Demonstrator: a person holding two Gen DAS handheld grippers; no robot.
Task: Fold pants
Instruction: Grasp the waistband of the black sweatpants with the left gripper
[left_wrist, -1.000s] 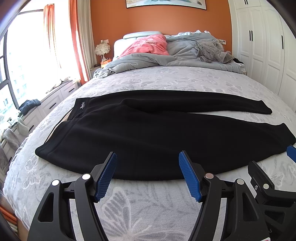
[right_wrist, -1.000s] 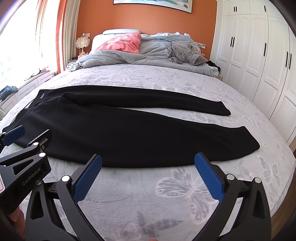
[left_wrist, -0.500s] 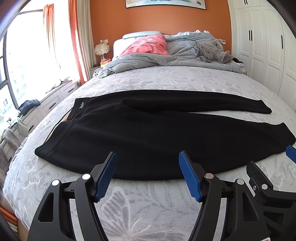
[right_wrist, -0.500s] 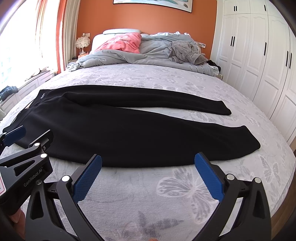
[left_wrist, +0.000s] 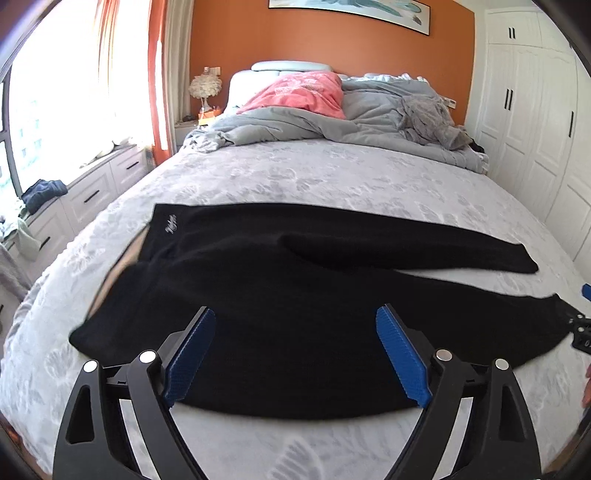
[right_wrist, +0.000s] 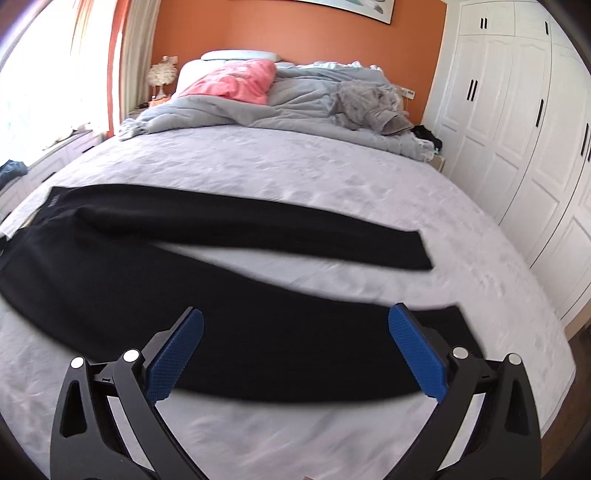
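We were at the opening step: the black pants (left_wrist: 295, 306) lay spread flat across the grey butterfly-print bedspread (left_wrist: 332, 177), waistband toward the window side, the two legs running off to the right and splayed apart, with no fold made.

On the left, our left gripper (left_wrist: 295, 354) hung over the near edge of the seat and thigh part, its blue pads (left_wrist: 188, 365) spread wide and holding nothing. Whether they touched the cloth we could not tell.

Further right, our right gripper (right_wrist: 295, 354) hung over the near leg close to its cuff (right_wrist: 450, 332), likewise wide open and empty; that view was smeared.

We judged the next move to be laying one leg on the other. That called for both grippers to pinch the near edge, one by the waist and one by the cuff, and carry it across evenly to the far leg (right_wrist: 295, 229), keeping the cloth taut so it would not bunch.
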